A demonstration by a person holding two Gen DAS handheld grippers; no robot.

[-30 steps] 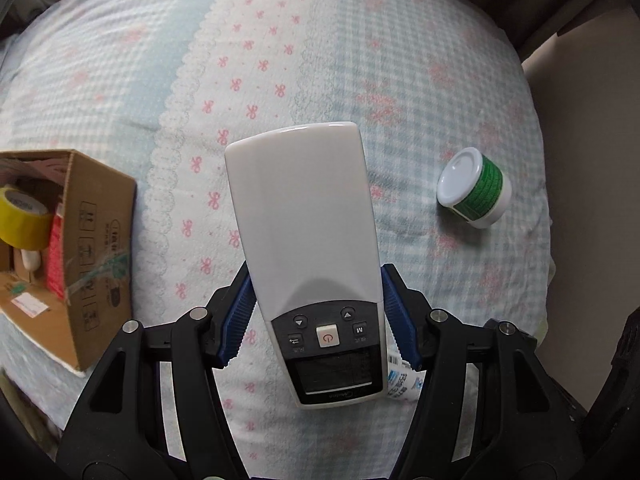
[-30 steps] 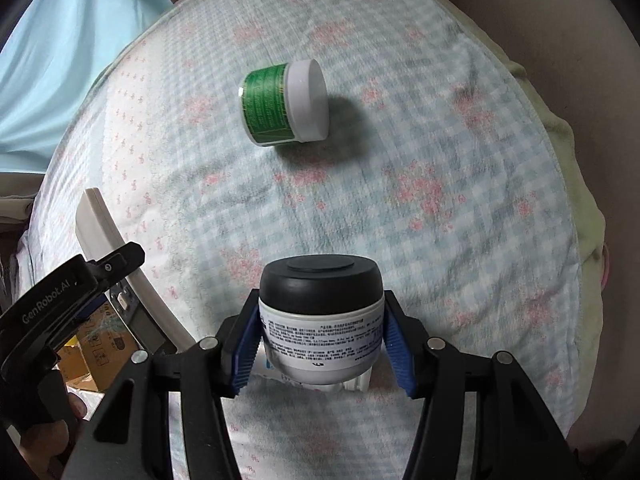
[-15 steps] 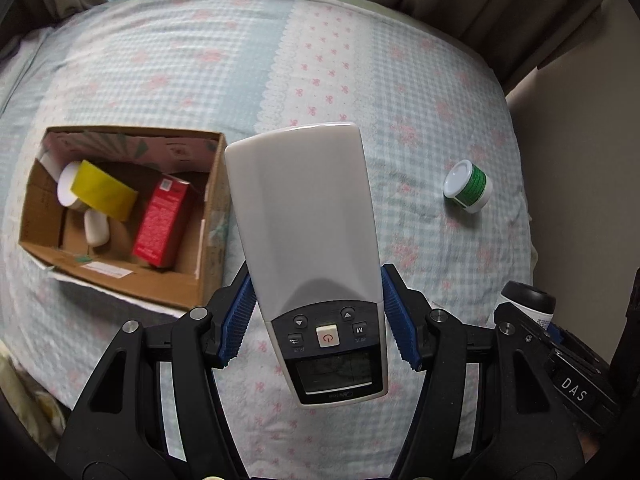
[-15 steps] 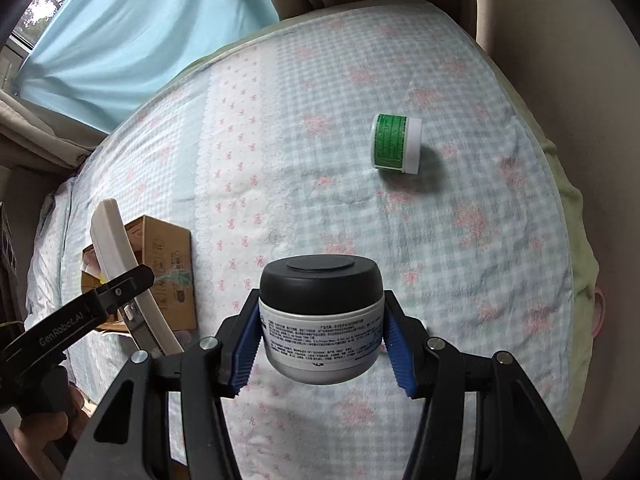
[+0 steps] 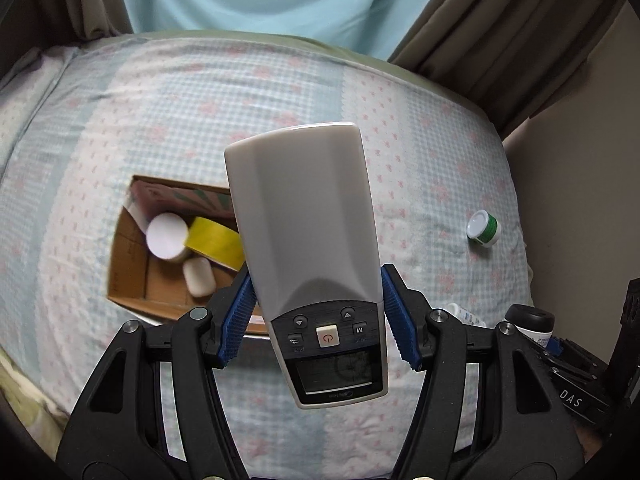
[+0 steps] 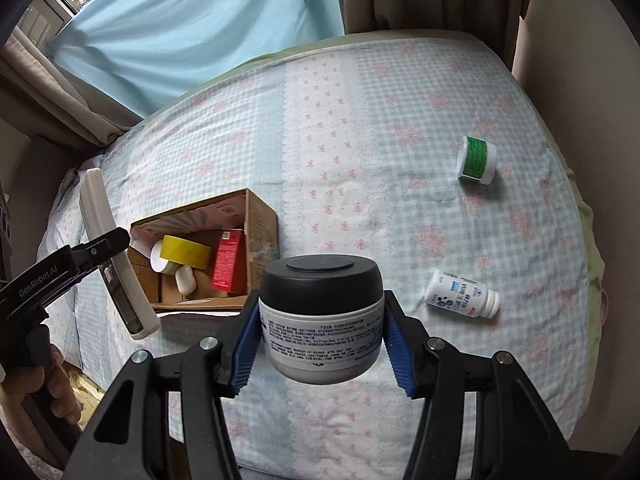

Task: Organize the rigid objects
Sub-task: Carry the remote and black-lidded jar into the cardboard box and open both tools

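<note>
The cardboard box [image 6: 262, 224] is open on top, but its right half is crowded by a yellow tape roll [image 6: 186, 255], a red carton [image 6: 229, 260] and a white case [image 6: 185, 279]. Bare bedspread [image 6: 360, 128] lies between box and green-labelled jar [image 6: 477, 159]; a pill bottle [image 6: 460, 293] lies nearer.

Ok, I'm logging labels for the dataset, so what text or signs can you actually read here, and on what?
"GenRobot.AI": side of the left tool.
"DAS": body of the right tool.
"M", a power sign and arrow signs: buttons of the remote.
Black-lidded jar: label print too small to read.
White bottle: blue print blurred.
Green-labelled jar, red box, cardboard box: unreadable.
</note>
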